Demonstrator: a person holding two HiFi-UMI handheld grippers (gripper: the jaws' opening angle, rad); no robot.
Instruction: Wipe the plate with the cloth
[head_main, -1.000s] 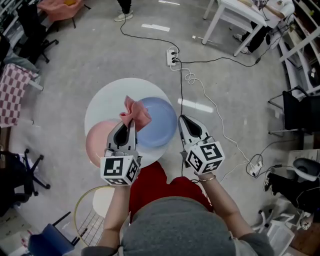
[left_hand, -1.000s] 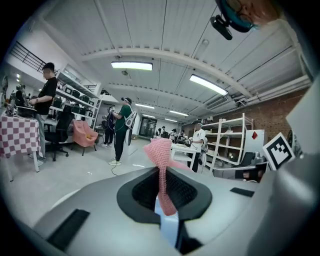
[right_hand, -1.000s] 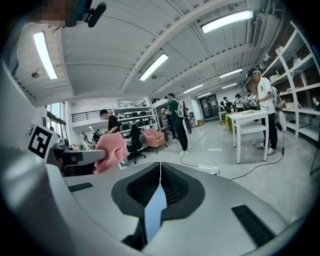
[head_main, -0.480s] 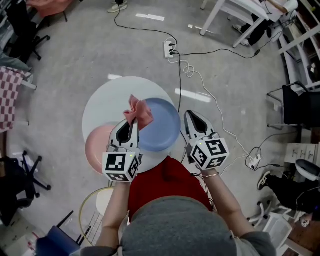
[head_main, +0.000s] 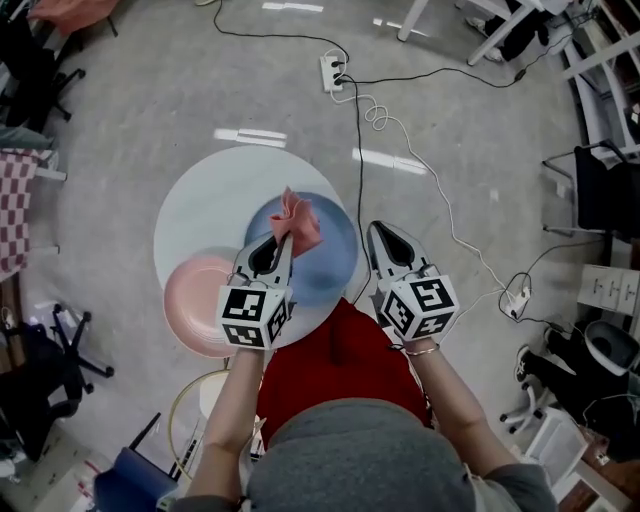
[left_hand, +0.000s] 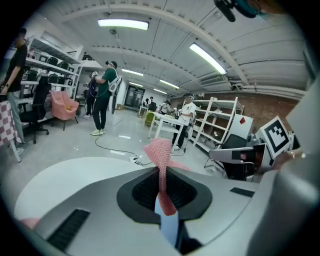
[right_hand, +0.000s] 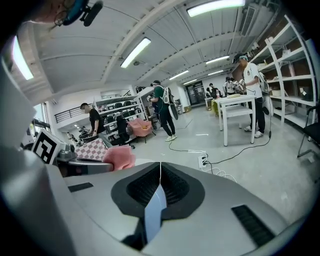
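A round white table (head_main: 205, 200) bears a blue plate (head_main: 325, 265) and, to its left, a pink plate (head_main: 195, 295). My left gripper (head_main: 285, 238) is shut on a pink cloth (head_main: 298, 221), which sticks up in a bunch over the blue plate's middle. In the left gripper view the cloth (left_hand: 161, 152) rises from the shut jaws of the left gripper (left_hand: 162, 176). My right gripper (head_main: 376, 232) is shut with nothing seen in it, just off the blue plate's right rim. The right gripper view shows its jaws closed (right_hand: 160, 167) and the cloth (right_hand: 120, 157) at left.
A power strip (head_main: 331, 69) and cables (head_main: 400, 170) lie on the floor beyond the table. A red seat (head_main: 335, 360) is under me, a round wire basket (head_main: 190, 420) at lower left. Black chairs (head_main: 605, 190) and white tables (head_main: 440, 10) ring the room; people stand far off.
My left gripper has carried the cloth to the right, from the blue plate's left edge to above its middle. The right gripper has stayed beside the plate's right rim.
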